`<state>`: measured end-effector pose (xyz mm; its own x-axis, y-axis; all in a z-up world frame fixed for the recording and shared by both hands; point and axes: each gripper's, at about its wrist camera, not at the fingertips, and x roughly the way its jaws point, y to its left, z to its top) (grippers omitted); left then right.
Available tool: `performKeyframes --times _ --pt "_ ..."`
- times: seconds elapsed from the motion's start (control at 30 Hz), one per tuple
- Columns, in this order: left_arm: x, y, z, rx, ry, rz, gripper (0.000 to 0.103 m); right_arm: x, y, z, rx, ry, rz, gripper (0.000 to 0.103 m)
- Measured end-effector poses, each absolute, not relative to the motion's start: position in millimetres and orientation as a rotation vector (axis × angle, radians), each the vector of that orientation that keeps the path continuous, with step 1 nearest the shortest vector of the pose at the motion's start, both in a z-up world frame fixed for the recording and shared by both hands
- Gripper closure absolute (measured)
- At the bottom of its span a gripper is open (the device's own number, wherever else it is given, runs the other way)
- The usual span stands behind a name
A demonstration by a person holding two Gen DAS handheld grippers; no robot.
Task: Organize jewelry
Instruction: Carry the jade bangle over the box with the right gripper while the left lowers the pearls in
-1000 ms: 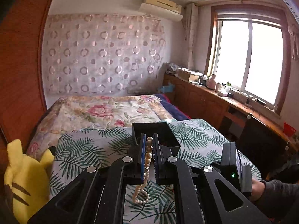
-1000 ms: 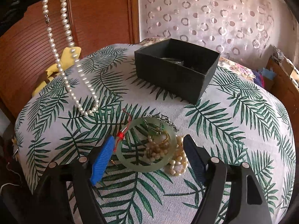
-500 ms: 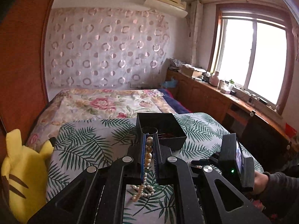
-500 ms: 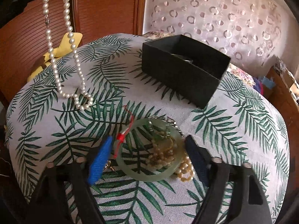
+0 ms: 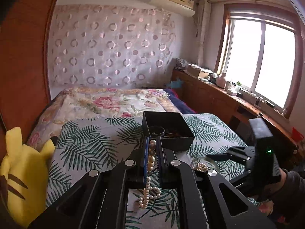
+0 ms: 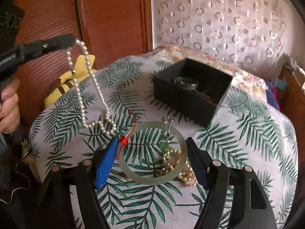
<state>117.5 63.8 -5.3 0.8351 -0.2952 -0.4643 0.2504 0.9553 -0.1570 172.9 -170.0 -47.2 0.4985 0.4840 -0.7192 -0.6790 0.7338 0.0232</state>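
Because the white pearl bead necklace (image 6: 89, 87) is limp and slippery, the left gripper (image 5: 152, 148) pinches it near one end, tail trailing lower left. Right gripper (image 6: 152, 158) fingers stand wide around the stiff, brittle-looking pale green jade ring (image 6: 152, 152), best taken across its rim.

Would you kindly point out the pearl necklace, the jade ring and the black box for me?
pearl necklace (image 6: 81, 97), right wrist view, on its hanging left strand.
jade ring (image 6: 180, 136), right wrist view, on its upper right rim.
black box (image 6: 183, 101), right wrist view, on its near outer wall.

A ring (image 6: 152, 152) lies on the table (image 6: 238, 152), before the box (image 6: 192, 93), beads (image 6: 177, 164) inside it.
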Motion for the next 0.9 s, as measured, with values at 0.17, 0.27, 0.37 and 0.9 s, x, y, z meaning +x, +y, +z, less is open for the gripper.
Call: performKeyframes --times 0.17,0.27,0.37,0.9 --pt "117.5 63.9 -4.8 -0.088 0.506 -0.29 0.097 167.3 -169.3 -34.7 -0.291 0.73 0.714 0.029" --pt "117.8 64.2 -4.5 -0.089 0.504 -0.291 0.097 169.0 -170.3 -33.4 -0.297 0.727 0.705 0.029" --pt "119.3 63.5 -0.4 -0.083 0.496 -0.294 0.097 176.3 -173.3 -33.6 -0.281 0.729 0.691 0.029" --pt "175.1 29.2 61.1 -0.015 0.418 -0.339 0.097 234.1 -188.6 -4.9 -0.25 0.659 0.638 0.029"
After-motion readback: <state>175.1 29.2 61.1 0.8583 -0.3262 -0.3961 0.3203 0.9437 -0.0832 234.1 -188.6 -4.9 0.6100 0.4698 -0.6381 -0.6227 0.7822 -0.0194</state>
